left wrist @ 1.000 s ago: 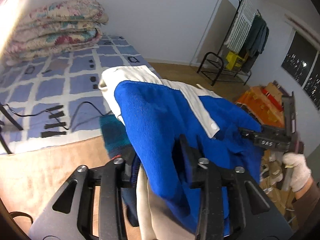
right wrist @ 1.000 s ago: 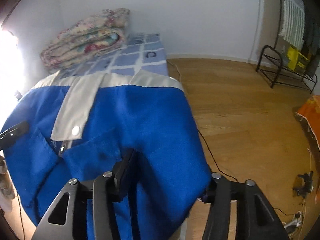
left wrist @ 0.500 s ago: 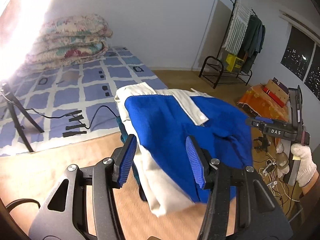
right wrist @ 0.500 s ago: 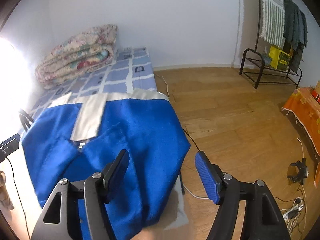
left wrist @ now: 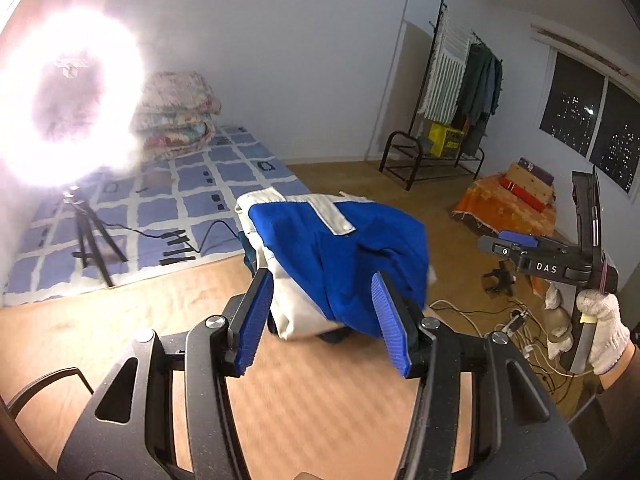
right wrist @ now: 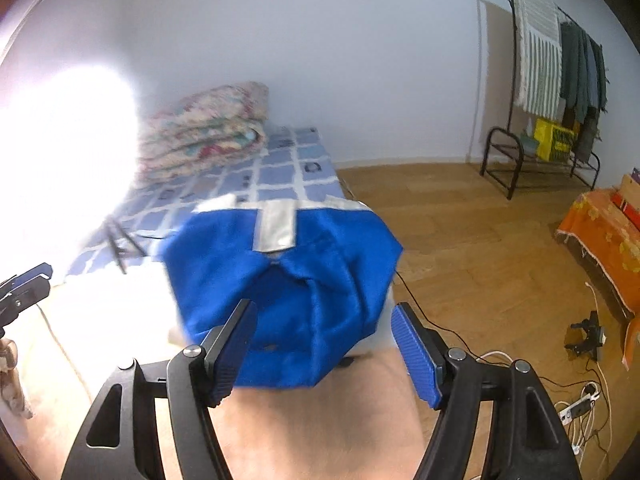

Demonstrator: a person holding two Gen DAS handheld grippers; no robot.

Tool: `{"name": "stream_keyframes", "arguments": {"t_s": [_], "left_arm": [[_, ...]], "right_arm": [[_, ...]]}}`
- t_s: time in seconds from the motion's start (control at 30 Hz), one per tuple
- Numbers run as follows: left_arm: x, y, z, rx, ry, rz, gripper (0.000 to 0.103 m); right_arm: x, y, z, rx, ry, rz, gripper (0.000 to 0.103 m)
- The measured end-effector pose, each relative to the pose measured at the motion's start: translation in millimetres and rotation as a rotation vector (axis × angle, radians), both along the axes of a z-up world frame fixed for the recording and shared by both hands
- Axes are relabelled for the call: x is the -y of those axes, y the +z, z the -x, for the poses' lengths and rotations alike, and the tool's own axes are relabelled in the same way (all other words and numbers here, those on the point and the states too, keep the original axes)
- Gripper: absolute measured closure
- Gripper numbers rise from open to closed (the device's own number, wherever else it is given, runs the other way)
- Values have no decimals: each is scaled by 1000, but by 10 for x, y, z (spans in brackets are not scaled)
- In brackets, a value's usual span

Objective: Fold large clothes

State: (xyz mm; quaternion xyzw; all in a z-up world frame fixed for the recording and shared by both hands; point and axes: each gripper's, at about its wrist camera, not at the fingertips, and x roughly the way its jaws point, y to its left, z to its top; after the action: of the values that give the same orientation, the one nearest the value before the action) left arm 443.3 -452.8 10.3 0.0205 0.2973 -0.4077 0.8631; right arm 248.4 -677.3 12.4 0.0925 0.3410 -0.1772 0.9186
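Note:
A blue and white garment (left wrist: 340, 248) lies folded in a heap at the far edge of the wooden table (left wrist: 320, 408). My left gripper (left wrist: 322, 320) hangs open short of it, and nothing sits between its blue pads (left wrist: 256, 316). In the right wrist view the same garment (right wrist: 288, 272) lies beyond my right gripper (right wrist: 326, 354), which is also open and empty above the table (right wrist: 312, 424). From the left wrist view, the right gripper (left wrist: 540, 256) shows at the right, held by a gloved hand (left wrist: 604, 328). The left gripper (right wrist: 24, 288) pokes in at the right wrist view's left edge.
Beyond the table lies a blue checked mattress (left wrist: 160, 200) with folded quilts (left wrist: 176, 120). A bright ring light on a tripod (left wrist: 88, 232) stands at the left. A clothes rack (left wrist: 460, 100), an orange cloth with boxes (left wrist: 504, 208) and floor cables (left wrist: 516, 320) are at the right.
Both grippers have let go of the garment, opened, and pulled back and up. The garment has dropped onto the table's far edge in a folded heap.

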Motion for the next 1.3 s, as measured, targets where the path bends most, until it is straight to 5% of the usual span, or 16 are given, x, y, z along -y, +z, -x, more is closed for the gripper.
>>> {"name": "stream_keyframes", "arguments": {"t_s": [0.2,0.47,0.8,1.0,1.3], "left_arm": [[-587,477,708,47,12,27,44],[-1174,737,1584,115,16,15,33],[-1549,390,2304,116,48,-25,24],[-1628,187,2439,101,67,-13,15],[-1634,13,2529,149,70,-52,2]], "right_arm": [[-587,465,530,32,37,18,26],[-1237,719,1273,97,41,-33,19],[-1820,570,1853,116,32,6,12],[-2049,337,2007,100,31,24,2],[-2187,113,2075,111,3,62,0]]}}
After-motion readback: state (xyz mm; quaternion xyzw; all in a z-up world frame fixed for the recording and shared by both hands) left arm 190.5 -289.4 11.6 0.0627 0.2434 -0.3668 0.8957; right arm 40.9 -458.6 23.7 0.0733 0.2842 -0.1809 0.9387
